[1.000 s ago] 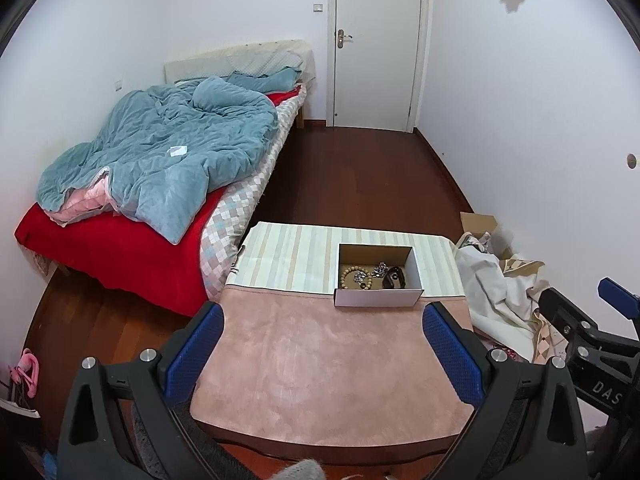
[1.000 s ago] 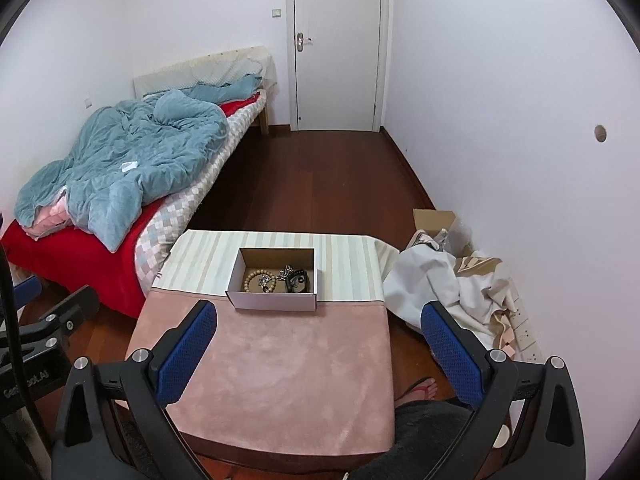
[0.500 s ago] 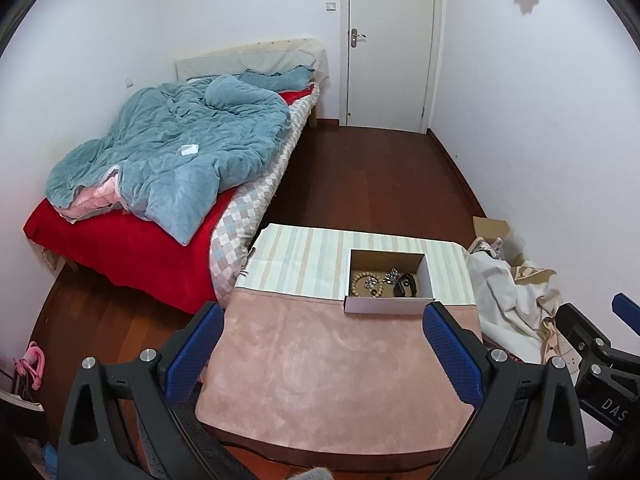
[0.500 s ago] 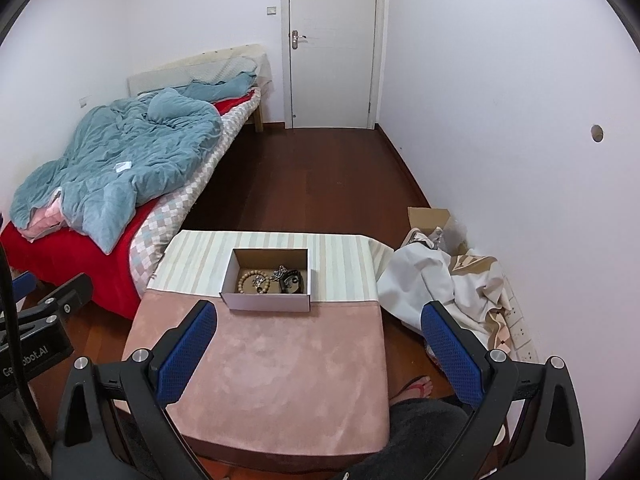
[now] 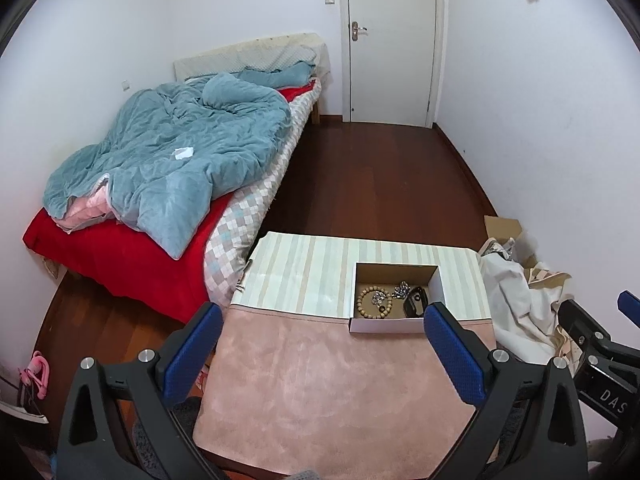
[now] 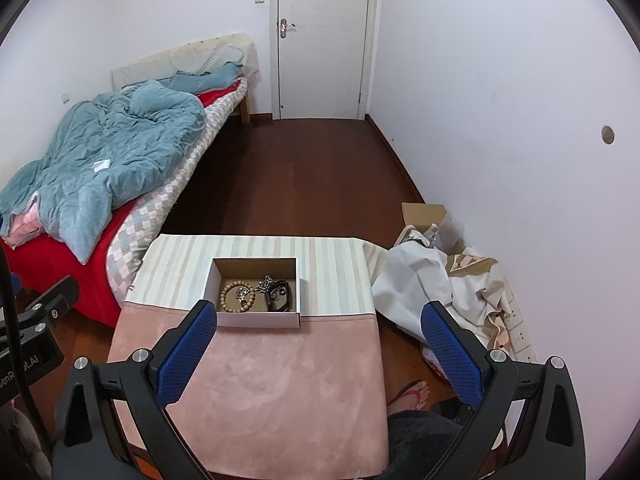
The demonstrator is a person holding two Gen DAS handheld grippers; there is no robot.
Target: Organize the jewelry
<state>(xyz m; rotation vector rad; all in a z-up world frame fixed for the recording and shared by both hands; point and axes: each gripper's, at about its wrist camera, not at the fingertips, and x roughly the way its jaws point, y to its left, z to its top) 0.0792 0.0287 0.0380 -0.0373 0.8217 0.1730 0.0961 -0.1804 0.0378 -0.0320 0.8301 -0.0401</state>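
Box [image 6: 256,318] lies crosswise on table [image 6: 260,392] (jewelry [image 6: 244,294] inside).

We see a small open cardboard box [image 5: 396,300] [image 6: 256,292], white outside and brown inside, sitting flat on the table [image 5: 320,380] [image 6: 248,392] right at the seam where its striped cloth meets its pink one. Inside the box, a wooden bead bracelet [image 5: 374,304] [image 6: 237,297] lies in a ring at the left, with a small silver piece resting on it. A tangled silver chain [image 5: 401,290] [image 6: 265,283] lies near the middle of the box, and a dark, glossy item [image 5: 415,305] [image 6: 279,299] sits at the right against the box wall.
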